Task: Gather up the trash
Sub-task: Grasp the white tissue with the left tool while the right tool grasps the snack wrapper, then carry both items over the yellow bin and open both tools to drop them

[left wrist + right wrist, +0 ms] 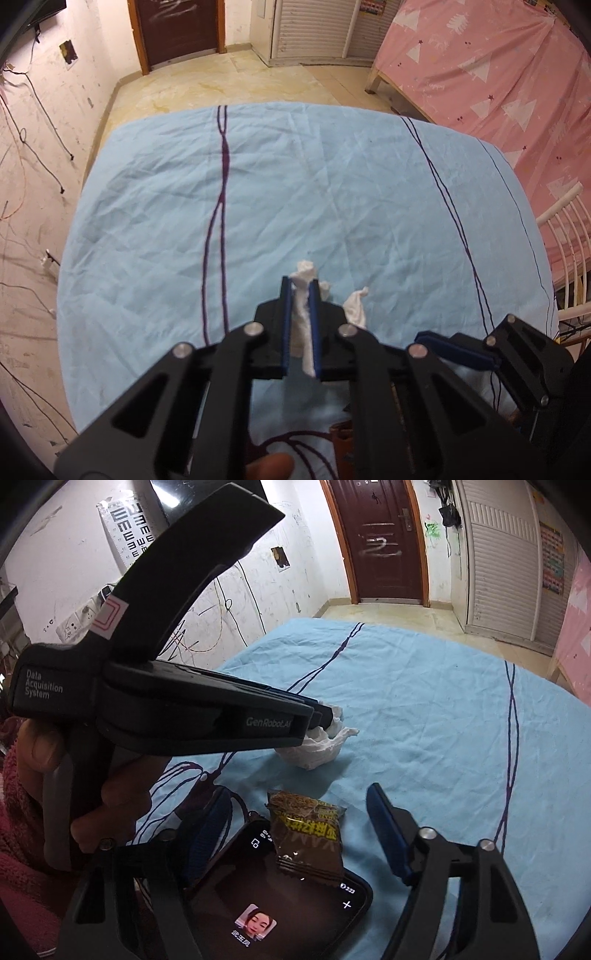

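Observation:
My left gripper [300,282] is shut on a crumpled white tissue [304,295] just above the blue sheet [332,192]. In the right wrist view the left gripper [325,710] pinches the same tissue [317,746], which still rests partly on the sheet. My right gripper [295,812] is open and empty, its blue pads on either side of a brown snack wrapper [306,838]. The wrapper lies half on a black phone [288,904] with a lit screen. The right gripper's blue fingers [454,349] show at the lower right of the left wrist view.
The blue sheet [443,720] with purple lines covers a table. A pink-covered bed [498,74] stands to the right, with a white rail chair [569,240] beside it. The wall with cables [29,147] is to the left, a brown door [376,535] beyond.

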A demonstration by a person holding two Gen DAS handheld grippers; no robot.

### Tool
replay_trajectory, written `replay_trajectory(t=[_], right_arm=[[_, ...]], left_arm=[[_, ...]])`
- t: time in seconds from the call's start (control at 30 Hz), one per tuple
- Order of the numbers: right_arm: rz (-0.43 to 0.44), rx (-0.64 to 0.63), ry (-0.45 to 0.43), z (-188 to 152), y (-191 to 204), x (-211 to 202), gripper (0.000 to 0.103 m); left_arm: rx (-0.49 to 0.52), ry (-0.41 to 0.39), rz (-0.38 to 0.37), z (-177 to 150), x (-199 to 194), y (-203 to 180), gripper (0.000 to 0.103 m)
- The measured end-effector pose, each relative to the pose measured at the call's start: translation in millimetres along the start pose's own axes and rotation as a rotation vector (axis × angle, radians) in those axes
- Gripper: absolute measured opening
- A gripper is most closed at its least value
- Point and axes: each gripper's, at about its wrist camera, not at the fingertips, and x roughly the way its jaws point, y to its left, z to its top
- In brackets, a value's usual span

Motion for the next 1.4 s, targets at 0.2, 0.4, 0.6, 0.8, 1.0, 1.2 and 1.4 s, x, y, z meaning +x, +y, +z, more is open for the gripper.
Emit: replay_trajectory(t=[0.2, 0.4, 0.6, 0.8, 1.0, 1.2, 1.4], right_arm=[[0.024, 0.042, 0.01, -1.6, -7.2, -1.4, 0.035], [0.045, 0.068, -0.004, -4.7, -12.8, -8.5, 0.025], [0.018, 0.103, -0.043, -5.9, -30.0, -23.2, 0.023], [-0.016, 0.13, -0.077, -11.4, -46.4, -38.4, 0.023], [-0.048, 0.159, -0.127, -14.5, -58.0, -54.3, 0.023], [-0.082, 0.191, -0.185, -18.8, -73.6, -77.5, 0.023], [-0.122, 0.235, -0.249, -27.7, -93.6, -103.0, 0.023]], left_arm=[[-0.018, 0.004, -0.002, -0.2, 0.7, 1.7, 0.008], [-0.042, 0.022, -0.039, 0.9, 2.3, 4.5, 0.02], [-0.006, 0.021, -0.024, -2.4, 4.8, -11.0, 0.037], [0.004, 0.013, 0.037, -4.4, 5.0, -19.6, 0.024], [-0.016, -0.012, 0.05, -9.0, -0.9, -20.3, 0.01], [0.018, -0.072, 0.077, -5.8, -19.3, -36.5, 0.009], [0.056, -0.135, 0.102, 2.5, -35.5, -60.2, 0.009]])
